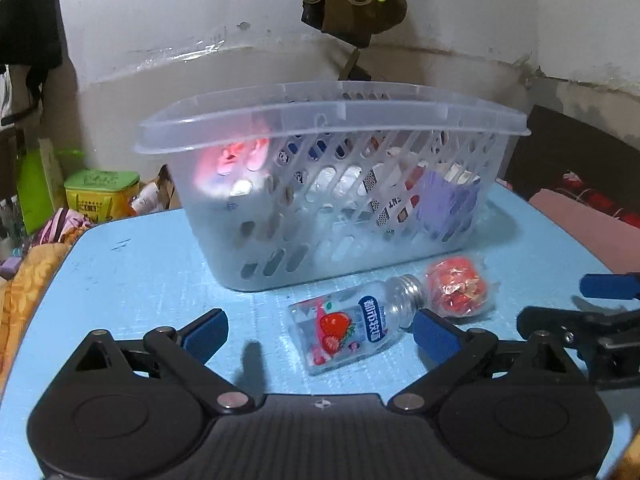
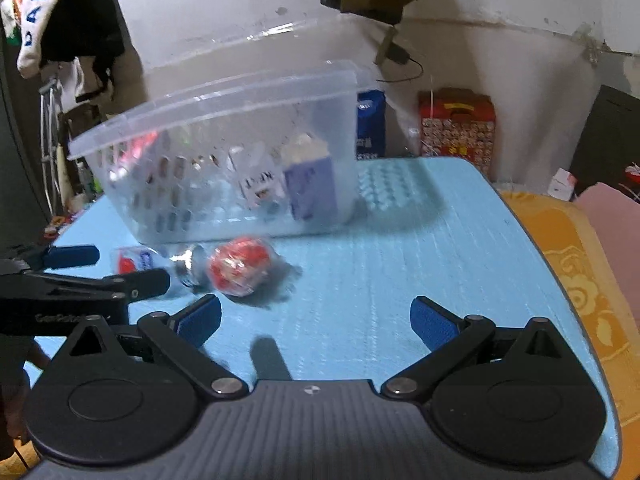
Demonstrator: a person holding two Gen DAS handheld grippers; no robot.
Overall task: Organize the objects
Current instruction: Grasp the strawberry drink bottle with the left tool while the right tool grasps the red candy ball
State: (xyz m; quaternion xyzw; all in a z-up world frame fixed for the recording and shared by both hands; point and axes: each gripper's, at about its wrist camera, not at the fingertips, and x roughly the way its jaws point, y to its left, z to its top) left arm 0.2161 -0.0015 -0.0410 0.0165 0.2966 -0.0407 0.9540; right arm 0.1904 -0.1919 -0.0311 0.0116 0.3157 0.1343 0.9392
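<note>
A translucent slotted basket point(image 1: 332, 200) stands toward the back of the light blue worktop point(image 1: 152, 280), already holding several packets and boxes that show only as blurred colours through its walls. In front of it a small clear bottle point(image 1: 348, 328) with a strawberry label lies on its side, its silver cap just beside a red wrapped sweet bundle point(image 1: 458, 286). The left tool point(image 1: 320, 332) hangs above the worktop with its jaws spread wide, nothing gripped; the bottle lies between its blue pads. The right tool point(image 2: 316, 320) is likewise wide open and empty over bare worktop, its view smeared by motion.
</note>
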